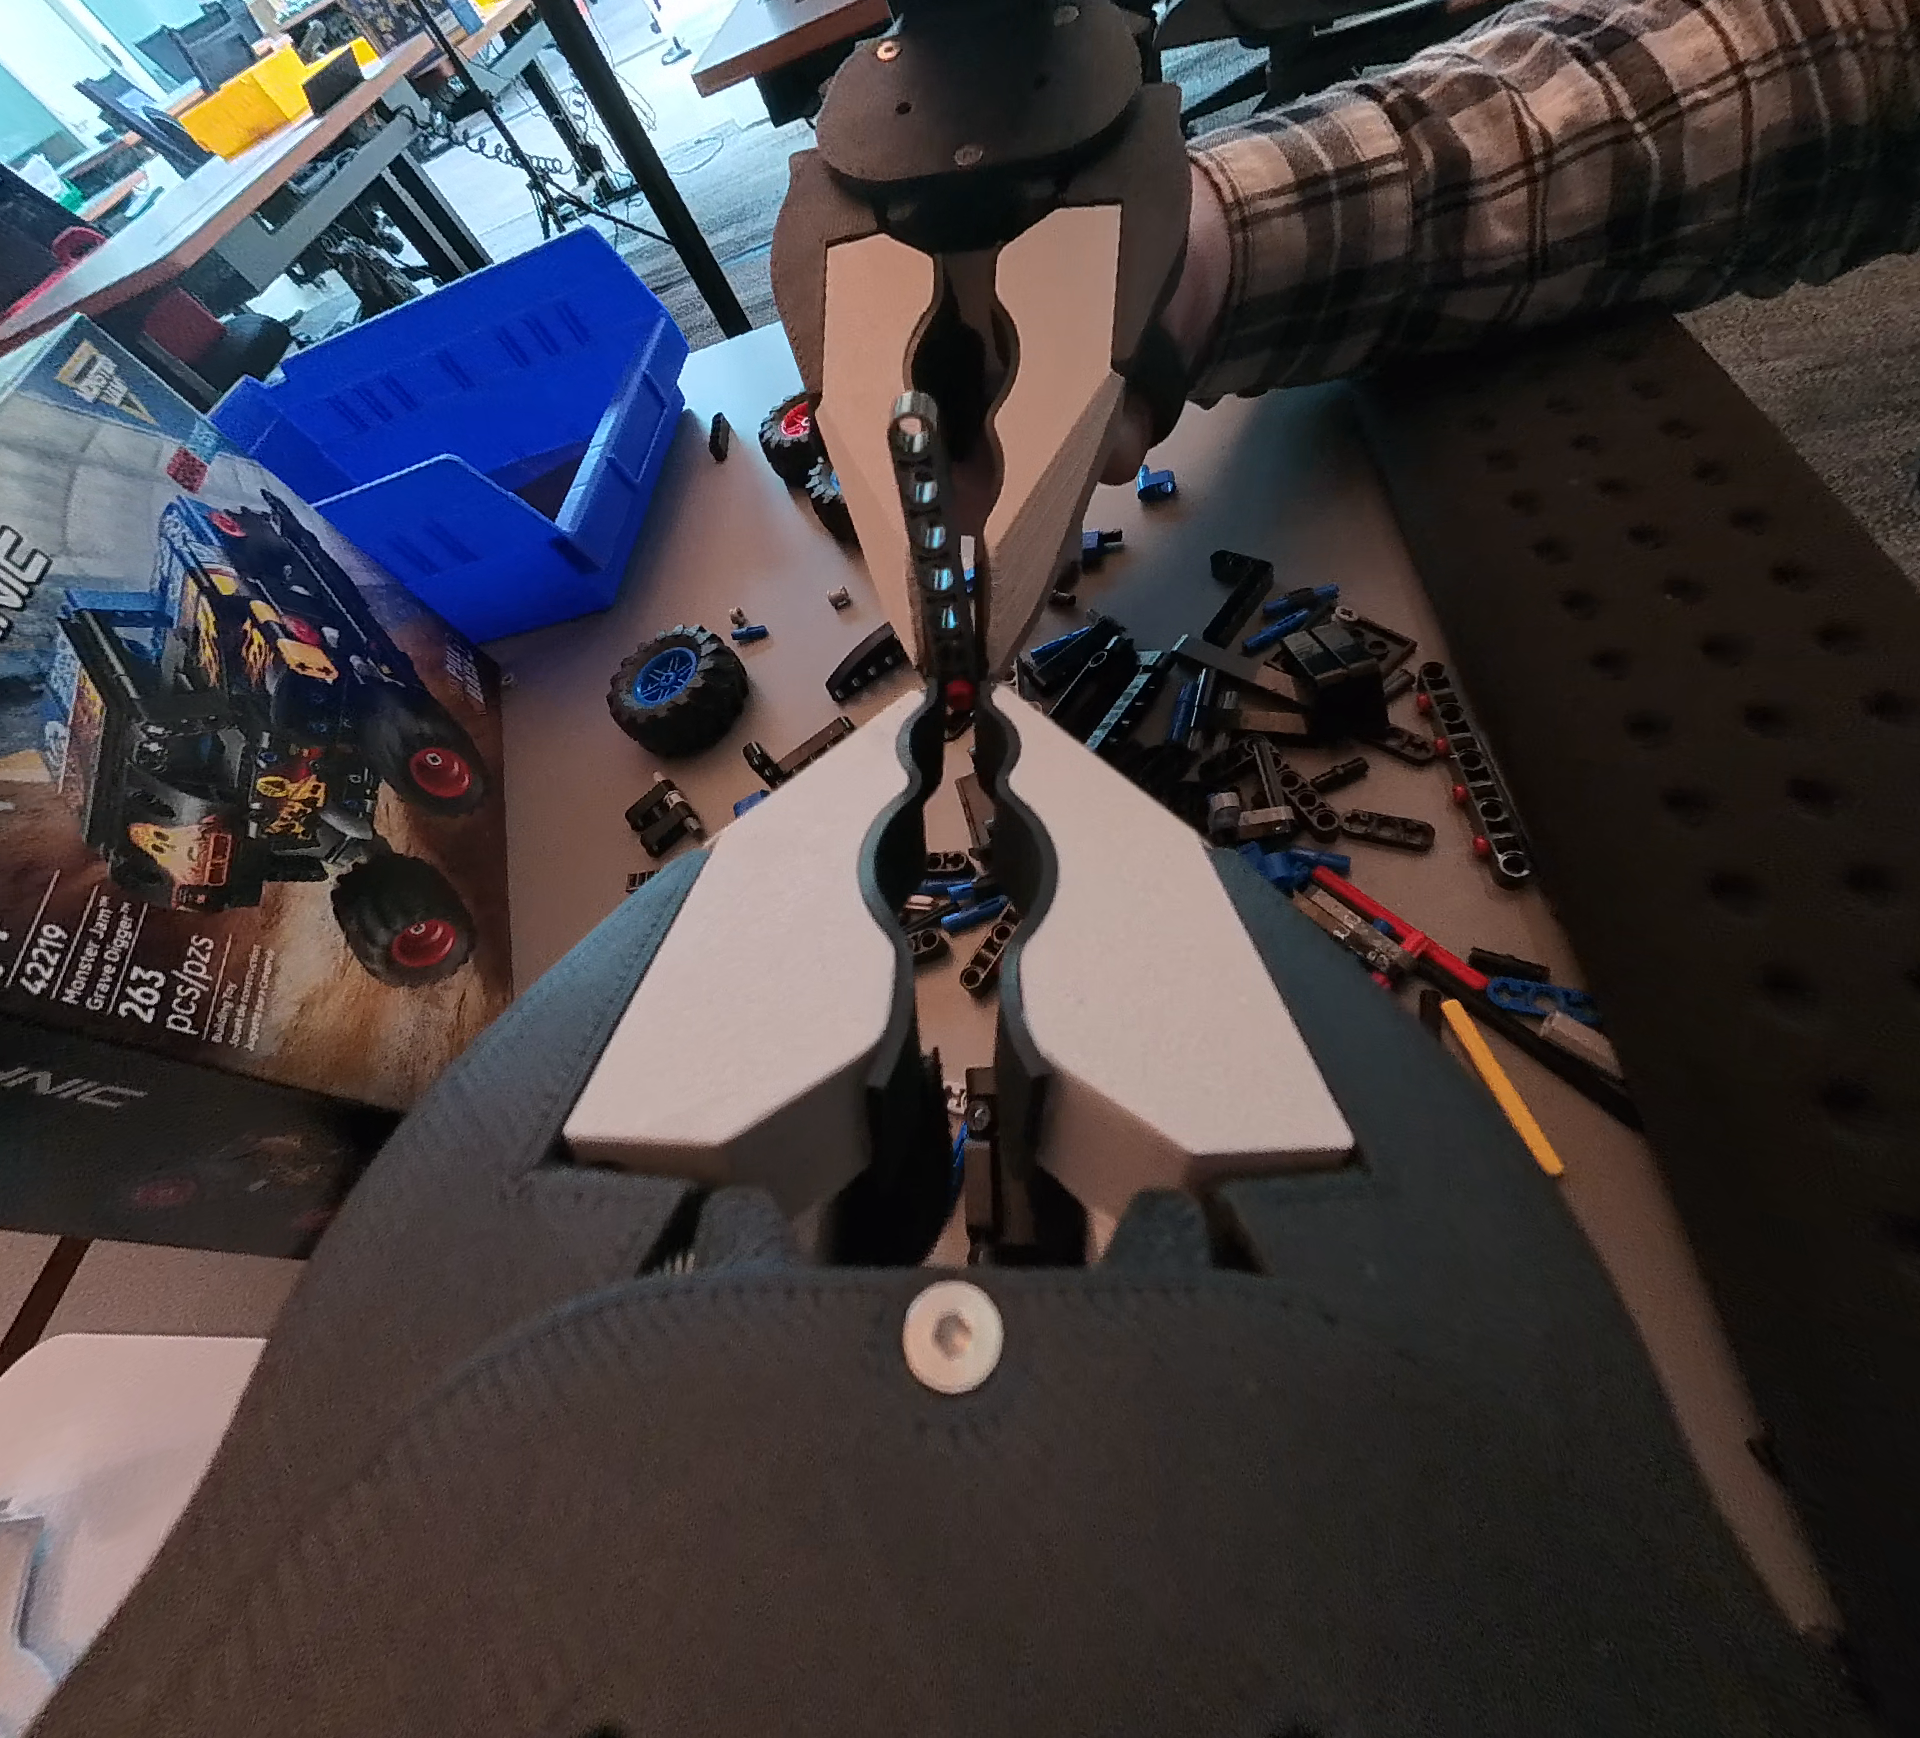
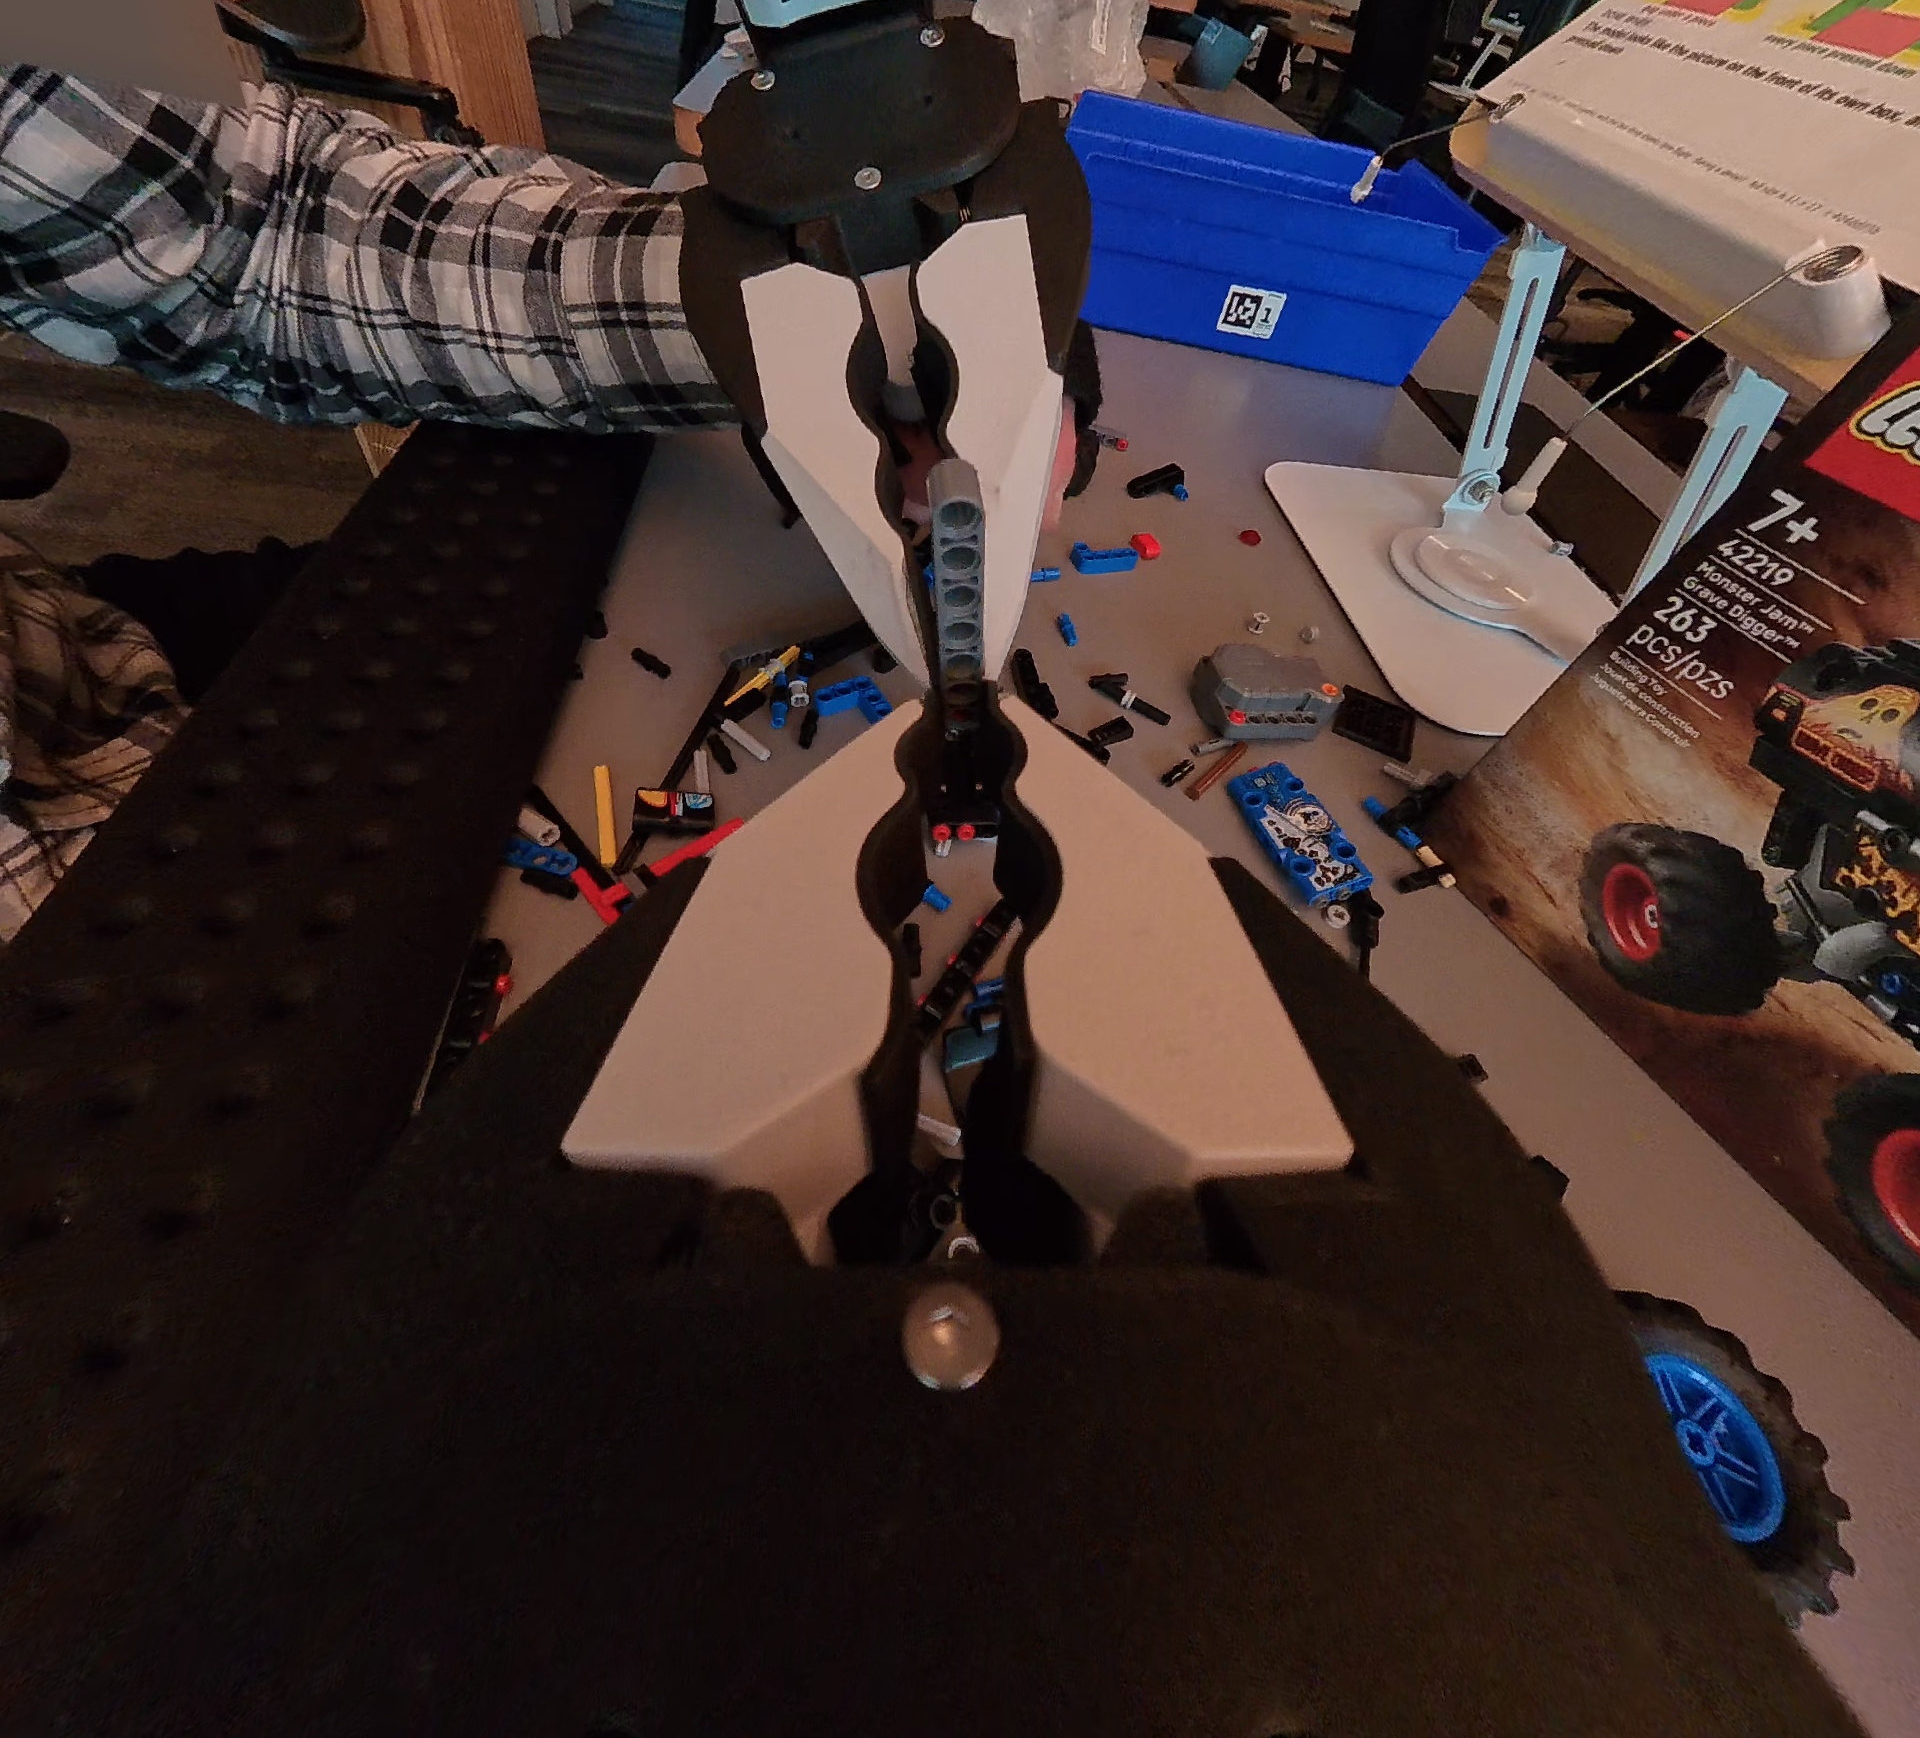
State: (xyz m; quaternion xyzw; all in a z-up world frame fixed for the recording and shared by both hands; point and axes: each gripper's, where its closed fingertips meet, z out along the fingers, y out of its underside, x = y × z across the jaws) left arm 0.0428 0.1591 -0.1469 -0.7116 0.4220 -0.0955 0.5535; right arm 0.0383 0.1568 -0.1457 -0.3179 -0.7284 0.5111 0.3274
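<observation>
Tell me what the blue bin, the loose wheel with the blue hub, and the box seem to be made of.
Blue bin: looks like hard moulded plastic, semi-glossy, with ribbed walls. Wheel: the tyre looks like matte black rubber with chunky tread; the blue hub seems to be hard plastic. Box: apparently printed cardboard with a slight sheen and sharp folded edges.

Both grippers look like ribbed, matt black printed plastic with smooth white finger (image 1: 769, 940) faces and a shiny metal screw (image 1: 953, 1338). The beam (image 2: 957, 592) held between them is grey moulded plastic. At left, the bin (image 1: 468, 462) is glossy blue plastic beside a printed cardboard box (image 1: 208, 753). The sleeve (image 1: 1538, 130) at upper right is woven plaid cloth, and the mat (image 1: 1714, 649) below it is dimpled dark foam.
</observation>
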